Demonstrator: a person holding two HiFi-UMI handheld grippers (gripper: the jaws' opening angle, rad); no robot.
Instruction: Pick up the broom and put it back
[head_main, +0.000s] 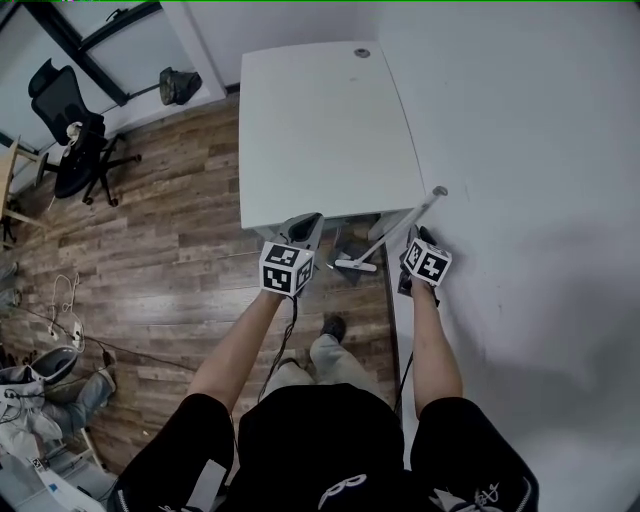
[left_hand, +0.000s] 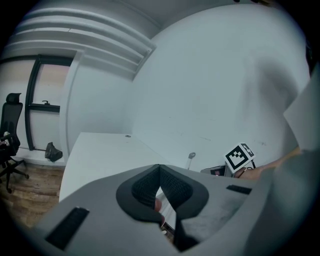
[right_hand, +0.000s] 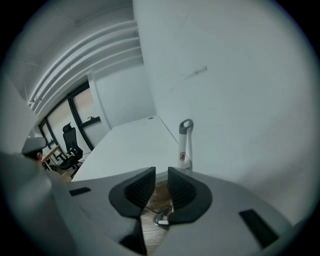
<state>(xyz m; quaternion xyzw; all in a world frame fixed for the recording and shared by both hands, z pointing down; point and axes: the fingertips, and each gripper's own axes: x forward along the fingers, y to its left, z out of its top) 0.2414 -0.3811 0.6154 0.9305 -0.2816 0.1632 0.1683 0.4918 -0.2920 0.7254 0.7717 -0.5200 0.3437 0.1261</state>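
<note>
Broom position: The broom (head_main: 405, 225) was found propped in the narrow gap between the white surface (head_main: 320, 130) and the wall (head_main: 530, 150). Its grey-capped top rested toward the wall and its head sat low by the floor (head_main: 170, 250), near the surface's front corner.
Broom held: It was held by neither gripper. Whether it had yet to be lifted or was already put back could not be told.
Right gripper: The right gripper (right_hand: 161, 180) was pointed at the handle from just in front. Its fingers (right_hand: 140, 190) were spread by a narrow gap with nothing between them.
Left gripper: The left gripper (left_hand: 159, 172) was held beside the surface's edge. Its fingers (left_hand: 175, 187) were pressed together at the tips, and nothing was seen pinched.
Build: A slim, straight white pole with a looped grey cap and a small label was noted.
Weight, judged: Light, though top-long, so it was expected to swing about any low grip.
Stiffness, judged: The pole was taken as rigid and the head as the softer end.
Surface finish, judged: Smooth and likely slippery, so a firm, square pinch was advised.
Grip point, judged: The upper-middle of the pole, below the cap, was where the fingers could close across it.
Risk, judged: A loose grip could let the pole slide along the wall or knock the surface's edge.
</note>
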